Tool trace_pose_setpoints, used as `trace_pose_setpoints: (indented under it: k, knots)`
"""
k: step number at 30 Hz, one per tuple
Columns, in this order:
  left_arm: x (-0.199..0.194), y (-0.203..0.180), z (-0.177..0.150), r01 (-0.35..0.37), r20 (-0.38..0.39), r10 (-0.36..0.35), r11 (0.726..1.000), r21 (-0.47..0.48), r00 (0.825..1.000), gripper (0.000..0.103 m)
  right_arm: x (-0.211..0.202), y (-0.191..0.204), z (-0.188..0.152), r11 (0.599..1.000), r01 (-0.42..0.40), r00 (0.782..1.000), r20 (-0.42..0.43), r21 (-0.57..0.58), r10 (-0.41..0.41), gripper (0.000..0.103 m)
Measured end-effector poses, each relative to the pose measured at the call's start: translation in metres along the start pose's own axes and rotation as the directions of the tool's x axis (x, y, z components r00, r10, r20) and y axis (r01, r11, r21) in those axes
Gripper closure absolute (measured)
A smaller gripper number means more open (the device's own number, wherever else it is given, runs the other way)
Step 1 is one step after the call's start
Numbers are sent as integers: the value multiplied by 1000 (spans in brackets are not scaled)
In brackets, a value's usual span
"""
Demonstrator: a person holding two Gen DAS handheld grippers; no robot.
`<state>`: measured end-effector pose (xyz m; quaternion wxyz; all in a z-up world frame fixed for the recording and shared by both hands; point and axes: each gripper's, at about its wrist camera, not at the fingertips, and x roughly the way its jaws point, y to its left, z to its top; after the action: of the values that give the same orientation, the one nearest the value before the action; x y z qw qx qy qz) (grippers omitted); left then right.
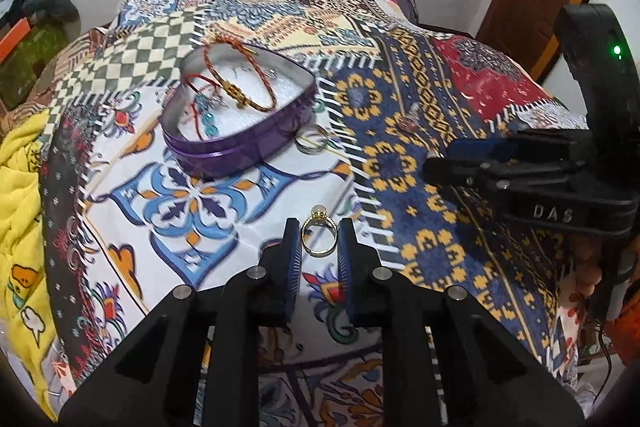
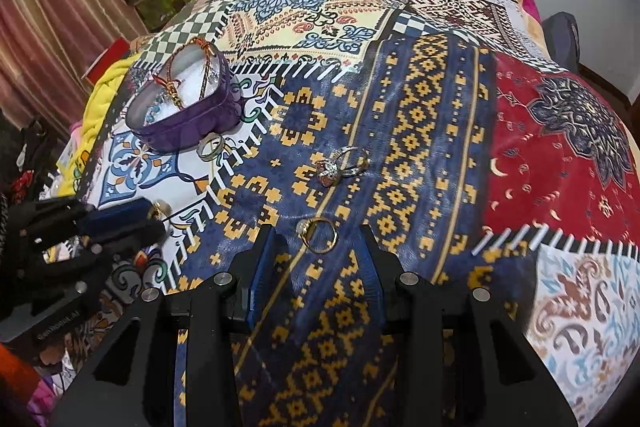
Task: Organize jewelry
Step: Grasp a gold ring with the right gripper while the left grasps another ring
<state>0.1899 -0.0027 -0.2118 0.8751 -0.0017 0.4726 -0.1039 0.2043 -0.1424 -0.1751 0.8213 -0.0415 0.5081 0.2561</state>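
Gold ring [image 1: 319, 231] pinched upright in left gripper [image 1: 319, 239]; right gripper [image 2: 317, 247] wide open, empty, straddling second ring [image 2: 318, 235] on blanket [image 2: 420, 115].

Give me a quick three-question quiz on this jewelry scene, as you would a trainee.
1. True or false: the left gripper is empty.
2. Where do the bracelets lie? A) on the bare cloth B) in the purple tin C) on the yellow fabric
3. How many rings lie loose on the cloth in the right wrist view?

Key:
1. False: it is closed on the held gold ring.
2. B.
3. Three: the loose gold ring between the open right gripper, the silver stone ring, and the band ring beside the tin.
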Motion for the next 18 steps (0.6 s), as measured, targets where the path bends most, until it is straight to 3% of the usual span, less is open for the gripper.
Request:
trace_pose_setpoints:
  k: [4,7,18]
  knots:
    - [1,3,2,6,5,-6,1000,-11,1000,85,3,1,-2,1000,21,1000,10,-15,-21,70]
    - [1,3,2,0,11,0,1000,-11,1000,86,3,0,-1,1000,16,1000,13,-12,-16,84]
    - [-35,5,10,-8,90,11,999,-38,996,86,-7,8,3,1000,10,1000,23,-27,-10,84]
